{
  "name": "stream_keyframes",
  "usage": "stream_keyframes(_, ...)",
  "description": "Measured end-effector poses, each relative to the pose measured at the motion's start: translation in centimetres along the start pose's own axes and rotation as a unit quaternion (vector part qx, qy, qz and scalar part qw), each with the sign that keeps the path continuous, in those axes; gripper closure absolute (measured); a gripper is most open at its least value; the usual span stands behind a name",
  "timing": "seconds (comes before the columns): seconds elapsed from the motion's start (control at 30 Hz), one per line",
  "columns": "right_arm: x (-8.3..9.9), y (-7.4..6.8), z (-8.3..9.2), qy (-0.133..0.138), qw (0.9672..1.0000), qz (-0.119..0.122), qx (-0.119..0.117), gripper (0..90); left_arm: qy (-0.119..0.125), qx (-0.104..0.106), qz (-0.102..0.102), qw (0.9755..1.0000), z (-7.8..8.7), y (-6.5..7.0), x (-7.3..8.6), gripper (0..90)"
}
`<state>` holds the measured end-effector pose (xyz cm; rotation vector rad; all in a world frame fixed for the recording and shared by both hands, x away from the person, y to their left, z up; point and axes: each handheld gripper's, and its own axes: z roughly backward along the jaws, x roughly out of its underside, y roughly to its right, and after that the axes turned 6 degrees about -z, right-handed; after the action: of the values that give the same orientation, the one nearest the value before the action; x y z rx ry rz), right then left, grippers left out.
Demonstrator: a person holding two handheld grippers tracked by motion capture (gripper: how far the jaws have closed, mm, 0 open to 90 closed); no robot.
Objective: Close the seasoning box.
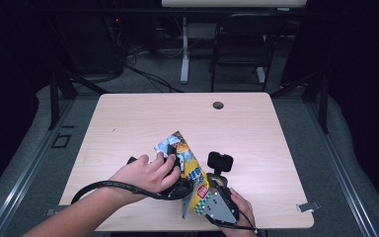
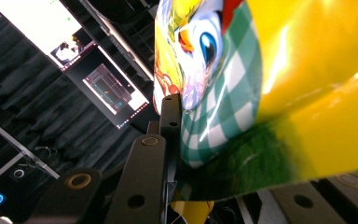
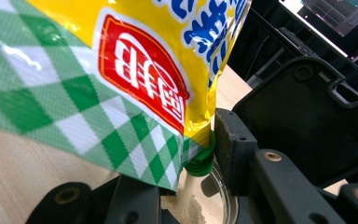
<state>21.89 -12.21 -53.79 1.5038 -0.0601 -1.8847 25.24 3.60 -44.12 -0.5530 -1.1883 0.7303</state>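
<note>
Holding the snack bag (image 1: 190,168) up between them, the left gripper (image 1: 175,165) pinches its upper part and the right gripper (image 1: 212,190) pinches its lower corner, likely for tearing it open.

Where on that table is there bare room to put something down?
The far half of the table, up to the round hole, lies bare, as do the left and right edges. It is crowded near the front middle, around the snack bag and both hands.

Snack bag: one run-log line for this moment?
snack bag: held above table | left gripper: jaws on bag | right gripper: jaws on bag
</note>
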Motion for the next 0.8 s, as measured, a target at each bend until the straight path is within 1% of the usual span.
stream_keyframes(0.03,0.00,0.00,0.02,-0.001,1.0000,0.001,0.000,71.2,-0.005,0.008,-0.004,0.9999,0.10,-0.12,-0.01,78.2)
stream_keyframes(0.07,-0.01,-0.01,0.01,-0.001,1.0000,0.001,-0.001,71.2,-0.012,0.011,-0.011,0.9998,0.19,-0.21,-0.02,78.2)
stream_keyframes(0.13,-0.02,-0.02,0.02,0.000,1.0000,-0.002,0.000,71.2,-0.009,0.008,-0.007,0.9999,0.17,-0.18,-0.04,78.2)
stream_keyframes(0.17,0.00,0.01,0.03,-0.001,1.0000,0.000,0.000,71.2,0.000,0.006,0.001,1.0000,0.07,-0.08,-0.03,78.3)
stream_keyframes(0.2,0.00,0.02,0.03,-0.002,1.0000,0.000,0.001,71.2,-0.008,0.009,-0.007,0.9999,0.17,-0.21,-0.02,78.2)
stream_keyframes(0.23,-0.01,0.01,0.03,-0.002,1.0000,0.000,0.000,71.2,-0.002,0.006,0.000,1.0000,0.09,-0.14,-0.02,78.3)
stream_keyframes(0.27,-0.02,0.02,0.03,-0.002,1.0000,0.000,0.000,71.2,-0.001,0.007,-0.001,1.0000,0.10,-0.16,-0.03,78.3)
stream_keyframes(0.3,-0.02,0.02,0.04,-0.002,1.0000,-0.001,0.001,71.2,0.003,-0.001,0.001,1.0000,0.05,-0.11,-0.01,78.4)
stream_keyframes(0.33,-0.02,0.00,0.05,-0.002,1.0000,-0.001,0.000,71.2,0.003,0.000,0.001,1.0000,0.08,-0.16,-0.01,78.4)
stream_keyframes(0.37,-0.02,0.01,0.06,-0.003,1.0000,0.000,-0.001,71.2,0.003,0.000,-0.001,1.0000,0.12,-0.19,-0.01,78.5)
stream_keyframes(0.4,-0.03,0.01,0.08,-0.003,1.0000,-0.003,0.001,71.2,-0.007,0.007,-0.009,0.9999,0.31,-0.41,-0.02,78.6)
stream_keyframes(0.43,-0.04,0.02,0.10,-0.004,1.0000,-0.003,0.000,71.2,-0.014,0.009,-0.016,0.9997,0.38,-0.50,-0.03,78.6)
stream_keyframes(0.47,-0.05,0.03,0.11,-0.004,1.0000,-0.003,0.000,71.2,0.009,-0.002,0.006,0.9999,0.13,-0.22,-0.05,78.7)
stream_keyframes(0.5,-0.04,0.03,0.11,-0.004,1.0000,-0.005,0.001,71.2,-0.008,0.005,-0.011,0.9999,0.36,-0.45,-0.06,78.7)
stream_keyframes(0.53,-0.04,0.04,0.12,-0.004,1.0000,-0.004,0.001,71.2,-0.020,0.012,-0.022,0.9995,0.50,-0.62,-0.07,78.8)
stream_keyframes(0.57,-0.04,0.05,0.13,-0.004,1.0000,-0.004,0.001,71.2,-0.012,0.004,-0.017,0.9998,0.41,-0.53,-0.05,78.8)
stream_keyframes(0.6,-0.05,0.03,0.15,-0.005,1.0000,-0.004,0.001,71.2,-0.005,-0.001,-0.011,0.9999,0.36,-0.48,-0.04,78.9)
stream_keyframes(0.73,-0.10,0.09,0.23,-0.007,1.0000,-0.005,0.001,71.2,-0.007,0.000,-0.015,0.9999,0.49,-0.70,-0.04,79.2)
stream_keyframes(0.77,-0.10,0.10,0.25,-0.007,1.0000,-0.006,0.001,71.2,-0.010,0.005,-0.018,0.9998,0.57,-0.80,-0.08,79.3)
stream_keyframes(0.8,-0.10,0.09,0.24,-0.007,1.0000,-0.006,0.000,71.2,-0.006,-0.001,-0.015,0.9999,0.50,-0.72,-0.09,79.3)
